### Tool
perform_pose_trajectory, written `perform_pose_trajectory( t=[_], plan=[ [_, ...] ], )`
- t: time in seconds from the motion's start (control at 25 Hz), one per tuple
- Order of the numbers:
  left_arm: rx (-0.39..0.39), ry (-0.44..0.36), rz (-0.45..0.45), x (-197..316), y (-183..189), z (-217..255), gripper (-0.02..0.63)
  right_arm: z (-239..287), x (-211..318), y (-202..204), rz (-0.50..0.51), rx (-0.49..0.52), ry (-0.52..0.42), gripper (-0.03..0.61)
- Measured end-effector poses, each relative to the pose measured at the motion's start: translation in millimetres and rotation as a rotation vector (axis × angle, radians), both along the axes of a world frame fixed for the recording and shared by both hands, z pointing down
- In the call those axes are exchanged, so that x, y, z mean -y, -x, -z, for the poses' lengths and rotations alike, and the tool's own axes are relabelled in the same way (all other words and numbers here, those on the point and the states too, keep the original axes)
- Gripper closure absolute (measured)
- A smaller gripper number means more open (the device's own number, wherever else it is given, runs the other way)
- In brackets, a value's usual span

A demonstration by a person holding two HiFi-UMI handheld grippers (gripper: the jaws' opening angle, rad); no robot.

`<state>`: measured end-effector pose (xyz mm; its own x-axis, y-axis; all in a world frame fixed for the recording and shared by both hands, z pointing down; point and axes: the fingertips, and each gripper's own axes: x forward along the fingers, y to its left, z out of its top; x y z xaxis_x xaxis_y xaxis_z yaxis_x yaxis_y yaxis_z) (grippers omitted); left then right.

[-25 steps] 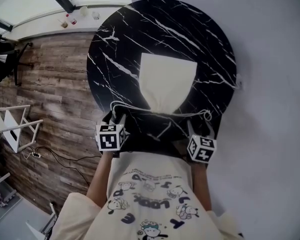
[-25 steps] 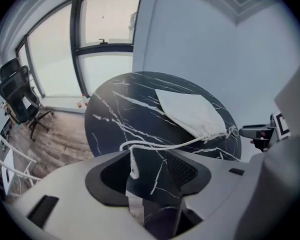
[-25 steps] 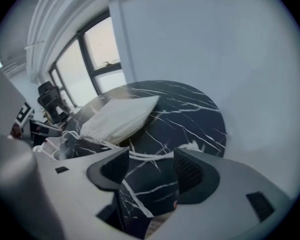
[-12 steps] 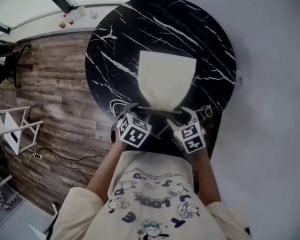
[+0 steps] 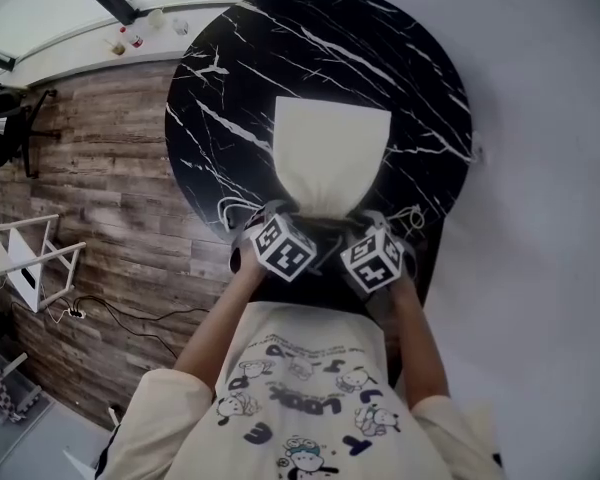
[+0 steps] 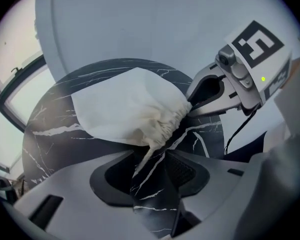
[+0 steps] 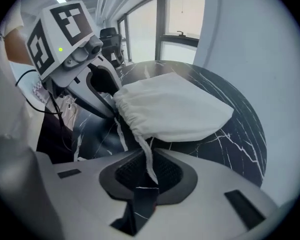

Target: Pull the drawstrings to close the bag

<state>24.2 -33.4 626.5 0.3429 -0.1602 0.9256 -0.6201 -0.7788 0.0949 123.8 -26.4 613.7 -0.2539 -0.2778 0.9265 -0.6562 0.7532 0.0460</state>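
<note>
A cream cloth bag (image 5: 330, 153) lies flat on the round black marble table (image 5: 230, 88), its gathered mouth toward me. Loops of drawstring trail left (image 5: 235, 211) and right (image 5: 412, 218) of the mouth. My left gripper (image 5: 285, 220) and right gripper (image 5: 365, 226) point steeply down on either side of the mouth. In the left gripper view a drawstring (image 6: 146, 156) runs from the mouth into the left gripper (image 6: 155, 166), whose jaws stand apart. The right gripper (image 7: 151, 166) has just been closing; a drawstring (image 7: 146, 151) hangs between its jaws, with a gap still showing.
The table's near edge is just below the grippers, against the person's printed shirt (image 5: 300, 398). Wood floor (image 5: 100, 168) lies left, with a white rack (image 5: 20, 258) and a cable (image 5: 110, 313). A pale wall (image 5: 540, 168) borders the table on the right.
Both grippers have moved inward from the table's near edge to the bag's mouth and rolled, so their marker cubes now face differently. The bag has not shifted.
</note>
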Motion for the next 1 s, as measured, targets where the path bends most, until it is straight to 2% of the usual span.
perform_pose_trajectory(
  t=[0.04, 0.08, 0.12, 0.24, 0.44, 0.64, 0.76, 0.88, 1.0],
  plan=[
    [-0.011, 0.015, 0.031, 1, 0, -1, 0.416, 2, 2, -1, -0.026, 0.002, -0.004, 0.535],
    [-0.021, 0.027, 0.062, 2, 0, -1, 0.512, 3, 2, -1, -0.059, 0.017, -0.002, 0.541],
    [-0.032, 0.038, 0.091, 2, 1, 0, 0.555, 4, 2, -1, -0.099, 0.045, 0.003, 0.545],
    [-0.077, 0.075, 0.174, 2, 3, 1, 0.561, 11, 3, 0, -0.250, 0.163, 0.017, 0.549],
    [-0.205, 0.112, 0.378, 12, 0, 10, 0.566, 9, 3, -7, -0.526, 0.305, 0.052, 0.552],
    [-0.255, 0.104, 0.489, 13, -1, 15, 0.568, 13, 6, -14, -0.846, 0.498, 0.099, 0.552],
    [-0.280, 0.082, 0.525, 14, -4, 21, 0.568, 16, 7, -18, -0.953, 0.540, 0.081, 0.554],
    [-0.269, 0.094, 0.570, 7, -3, 17, 0.568, 18, 8, -21, -1.034, 0.558, 0.065, 0.554],
    [-0.278, 0.059, 0.609, 15, -1, 22, 0.568, 21, 10, -22, -1.117, 0.590, 0.062, 0.554]
  ],
)
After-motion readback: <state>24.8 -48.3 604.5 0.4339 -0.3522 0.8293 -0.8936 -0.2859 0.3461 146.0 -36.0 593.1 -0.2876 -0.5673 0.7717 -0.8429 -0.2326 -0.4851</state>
